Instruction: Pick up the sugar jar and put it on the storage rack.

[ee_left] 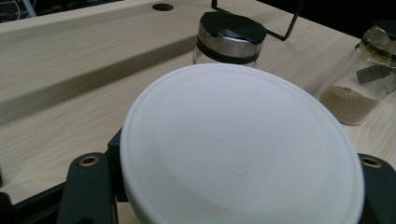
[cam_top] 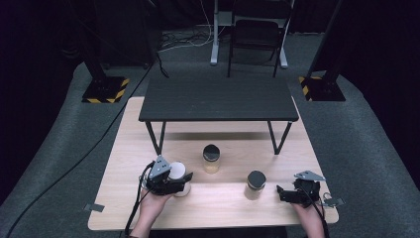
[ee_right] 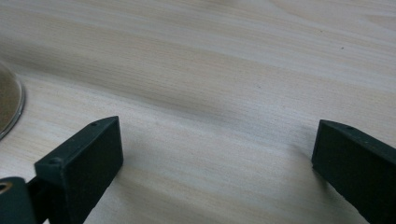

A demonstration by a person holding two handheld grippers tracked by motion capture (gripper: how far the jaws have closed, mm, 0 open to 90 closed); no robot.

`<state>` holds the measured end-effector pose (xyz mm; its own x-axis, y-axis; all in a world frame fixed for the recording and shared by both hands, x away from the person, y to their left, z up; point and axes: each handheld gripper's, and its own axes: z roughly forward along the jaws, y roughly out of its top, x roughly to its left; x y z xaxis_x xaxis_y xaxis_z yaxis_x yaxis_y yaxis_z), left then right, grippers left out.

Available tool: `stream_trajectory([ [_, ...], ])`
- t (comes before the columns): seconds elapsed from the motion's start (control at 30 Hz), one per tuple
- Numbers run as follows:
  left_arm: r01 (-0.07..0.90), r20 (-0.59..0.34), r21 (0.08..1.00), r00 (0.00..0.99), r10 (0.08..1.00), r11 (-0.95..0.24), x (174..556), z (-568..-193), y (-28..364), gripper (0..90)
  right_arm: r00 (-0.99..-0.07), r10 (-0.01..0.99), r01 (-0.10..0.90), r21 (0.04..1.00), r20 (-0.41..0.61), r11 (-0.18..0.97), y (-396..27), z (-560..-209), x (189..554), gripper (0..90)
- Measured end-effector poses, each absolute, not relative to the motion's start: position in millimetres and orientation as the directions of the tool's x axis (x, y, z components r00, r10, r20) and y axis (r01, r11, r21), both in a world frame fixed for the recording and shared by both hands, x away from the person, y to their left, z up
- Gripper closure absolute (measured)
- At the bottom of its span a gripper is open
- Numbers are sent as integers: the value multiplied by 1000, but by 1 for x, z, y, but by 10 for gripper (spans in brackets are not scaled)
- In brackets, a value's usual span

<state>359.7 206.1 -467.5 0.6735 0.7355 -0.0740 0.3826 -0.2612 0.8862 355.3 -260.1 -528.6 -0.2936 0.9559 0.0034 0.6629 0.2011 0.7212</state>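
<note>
White and round, the lid (ee_left: 240, 149) of a tub looms closest in the left gripper view, with the left gripper (cam_top: 174, 184) set around the tub (cam_top: 179, 179) near the front left of the tabletop (cam_top: 119, 163); its jaws pinch the tub from either side. Grasping looks like the step in hand, the tub not yet lifted. Behind it stand two jars: one with a black lid (cam_top: 211, 158) toward the middle, another (cam_top: 255, 184) holding tan powder to the right. Over at the right, the right gripper (cam_top: 280, 193) rests low by the tabletop, jaws spread wide with nothing between them. Next, I judge, comes a straight, steady lift, keeping the tub level and clear of the nearest jar.
</note>
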Motion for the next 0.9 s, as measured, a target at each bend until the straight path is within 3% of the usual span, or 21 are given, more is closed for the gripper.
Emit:
stream_trajectory([
  [0.5,384,-75,886,673,736,-261,358,-462,205,333,-294,956,663,721,3,201,-260,-529,355,11],
  [0.9,354,-66,904,668,741,-238,355,-436,209,333,-295,956,663,721,4,202,-260,-529,355,11],
])
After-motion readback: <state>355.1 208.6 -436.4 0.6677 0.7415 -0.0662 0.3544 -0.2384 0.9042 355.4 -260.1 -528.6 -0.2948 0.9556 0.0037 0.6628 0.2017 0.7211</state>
